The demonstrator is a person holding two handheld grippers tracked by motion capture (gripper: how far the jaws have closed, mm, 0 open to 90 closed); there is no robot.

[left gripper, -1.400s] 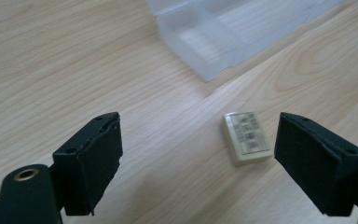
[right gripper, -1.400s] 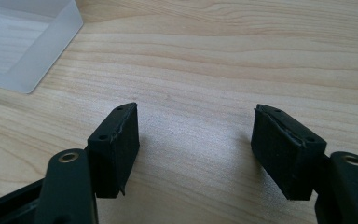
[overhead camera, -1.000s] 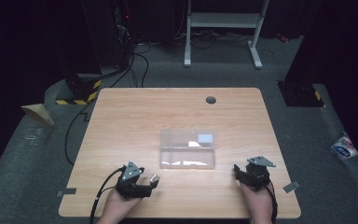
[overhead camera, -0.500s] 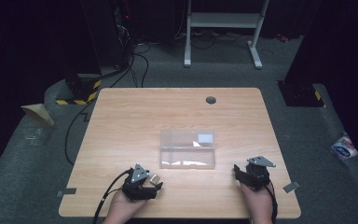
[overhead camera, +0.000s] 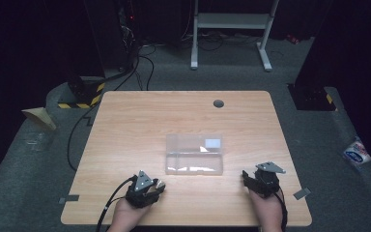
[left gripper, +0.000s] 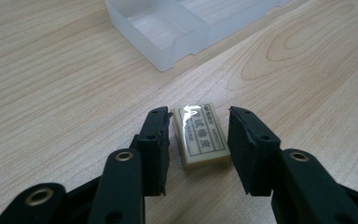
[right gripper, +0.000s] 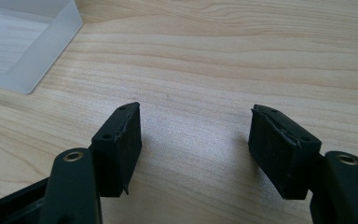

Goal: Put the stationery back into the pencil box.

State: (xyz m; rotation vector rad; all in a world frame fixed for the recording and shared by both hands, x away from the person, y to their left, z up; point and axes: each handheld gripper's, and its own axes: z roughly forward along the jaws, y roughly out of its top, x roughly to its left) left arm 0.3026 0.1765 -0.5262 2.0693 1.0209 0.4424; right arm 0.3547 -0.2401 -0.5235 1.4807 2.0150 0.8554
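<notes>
A small cream eraser [left gripper: 204, 137] with a printed label lies flat on the wooden table [overhead camera: 140, 125]. The two black jaws of my left gripper [left gripper: 200, 114] stand on either side of it. The left jaw is at its side and a narrow gap shows at the right jaw, so the gripper is open. In the high view the left gripper [overhead camera: 155, 187] is near the table's front edge, with the eraser [overhead camera: 161, 183] at its tips. A clear plastic box [overhead camera: 194, 154] lies just beyond it. My right gripper [right gripper: 196, 112] rests open and empty on bare wood at the front right [overhead camera: 247, 176].
The clear box [left gripper: 177, 28] has compartments, and something small and white [overhead camera: 213, 143] sits at its far right. A corner of the box [right gripper: 23, 42] is left of the right gripper. A round cable hole [overhead camera: 218, 103] is at the table's far side. A cable trails off the front edge.
My left gripper has shifted a little to the right and forward, so its jaws now straddle the eraser. The right gripper and the box have stayed put.
</notes>
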